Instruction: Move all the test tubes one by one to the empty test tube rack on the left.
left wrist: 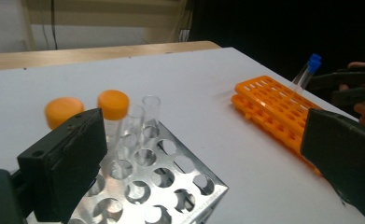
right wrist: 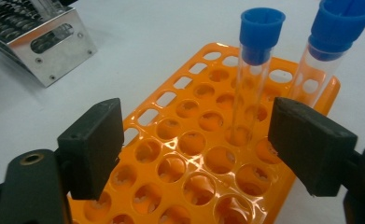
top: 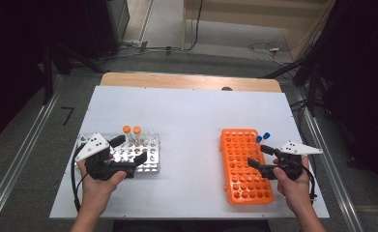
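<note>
Steel rack (top: 150, 154) on the desk (top: 191, 121), left side: two orange-capped tubes (top: 132, 130) upright in its far row, clear uncapped tubes (left wrist: 143, 116) just beside them, near holes bare. Orange rack (top: 244, 164) on the right: two blue-capped tubes (top: 263, 137) at its far right corner, leaning a little; every other hole vacant.

Left gripper (top: 127, 151) over the steel rack's near edge, jaws spread wide, nothing between the pads; orange-capped tubes just beyond its tip. Right gripper (top: 257, 157) low over the orange rack, jaws apart and pinching nothing; one blue-capped tube (right wrist: 257, 70) upright in the gap ahead, untouched, the other (right wrist: 332, 51) past the right pad.

White desk bare between the racks. Grey floor, cables (top: 266, 48) and rails (top: 20, 159) around.
</note>
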### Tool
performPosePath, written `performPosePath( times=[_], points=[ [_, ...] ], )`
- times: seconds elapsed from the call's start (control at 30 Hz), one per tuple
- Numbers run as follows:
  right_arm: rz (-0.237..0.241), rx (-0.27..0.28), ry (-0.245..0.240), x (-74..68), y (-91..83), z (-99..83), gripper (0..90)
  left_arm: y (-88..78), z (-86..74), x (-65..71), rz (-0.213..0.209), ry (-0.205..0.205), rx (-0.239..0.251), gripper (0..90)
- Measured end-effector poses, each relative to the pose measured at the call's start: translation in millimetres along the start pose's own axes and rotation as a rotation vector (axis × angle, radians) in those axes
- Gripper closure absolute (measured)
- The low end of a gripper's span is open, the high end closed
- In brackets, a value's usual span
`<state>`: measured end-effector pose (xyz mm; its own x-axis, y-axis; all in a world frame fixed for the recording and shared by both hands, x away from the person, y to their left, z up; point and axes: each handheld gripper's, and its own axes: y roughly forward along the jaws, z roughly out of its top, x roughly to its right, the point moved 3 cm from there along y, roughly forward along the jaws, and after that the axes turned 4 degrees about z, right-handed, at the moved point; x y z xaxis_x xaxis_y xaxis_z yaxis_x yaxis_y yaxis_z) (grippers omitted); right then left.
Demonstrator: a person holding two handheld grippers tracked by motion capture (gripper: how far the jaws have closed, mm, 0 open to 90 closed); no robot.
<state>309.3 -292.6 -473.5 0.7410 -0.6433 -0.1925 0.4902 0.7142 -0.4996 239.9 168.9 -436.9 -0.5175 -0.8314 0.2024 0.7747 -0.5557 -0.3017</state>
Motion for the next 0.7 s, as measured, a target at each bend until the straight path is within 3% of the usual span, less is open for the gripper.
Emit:
performPosePath(
  times=[0.27,0.47,0.7],
  points=[
    [-0.062,-0.022,0.022,6.2,7.5,-1.1,28.2,6.5,-1.1,10.8,-0.038,0.016,-0.006,0.0],
    [-0.092,-0.022,0.058,11.5,12.1,-1.9,42.0,11.2,-3.1,15.7,-0.049,0.023,-0.020,0.0],
    [-0.122,-0.047,0.046,11.8,22.6,-3.7,61.4,14.1,-3.0,22.1,-0.057,0.035,-0.027,0.0]
  ],
)
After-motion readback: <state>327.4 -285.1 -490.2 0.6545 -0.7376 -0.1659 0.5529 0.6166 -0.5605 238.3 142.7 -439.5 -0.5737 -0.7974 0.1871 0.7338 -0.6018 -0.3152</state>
